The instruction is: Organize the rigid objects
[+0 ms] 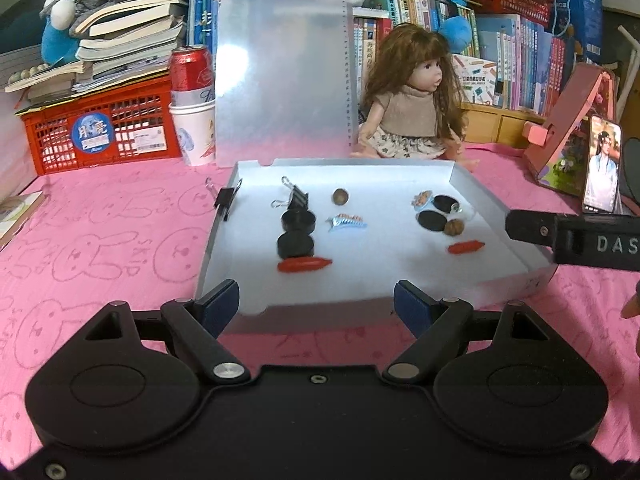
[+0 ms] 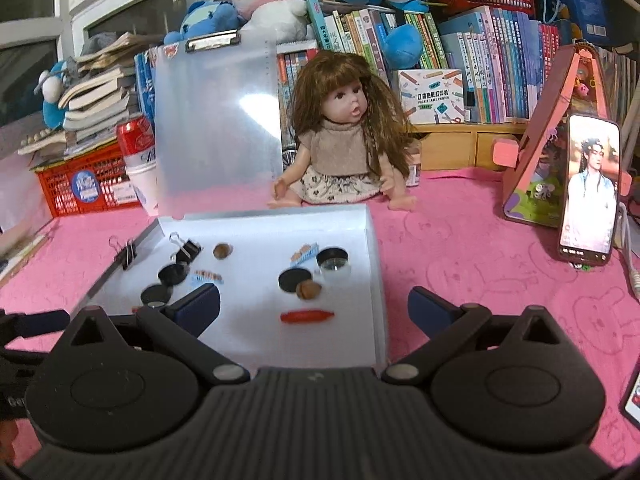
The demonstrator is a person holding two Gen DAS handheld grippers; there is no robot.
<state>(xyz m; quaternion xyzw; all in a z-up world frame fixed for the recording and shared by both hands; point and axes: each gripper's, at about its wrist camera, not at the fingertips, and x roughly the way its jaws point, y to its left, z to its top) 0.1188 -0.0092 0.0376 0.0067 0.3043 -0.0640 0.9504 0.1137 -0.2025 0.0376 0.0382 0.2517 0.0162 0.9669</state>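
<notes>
Both jaws are standing wide and empty. The red chilli (image 2: 307, 317) is lying crosswise in the white tray (image 2: 374, 280), centre frame just ahead of the right gripper (image 2: 314, 304), nearer than the left gripper (image 1: 316, 300).

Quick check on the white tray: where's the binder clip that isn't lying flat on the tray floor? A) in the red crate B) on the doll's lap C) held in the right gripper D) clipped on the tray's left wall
D: one black binder clip is clamped over the left wall of the white tray, while the other binder clip lies on the tray floor; the left gripper and right gripper are both open and empty.
</notes>
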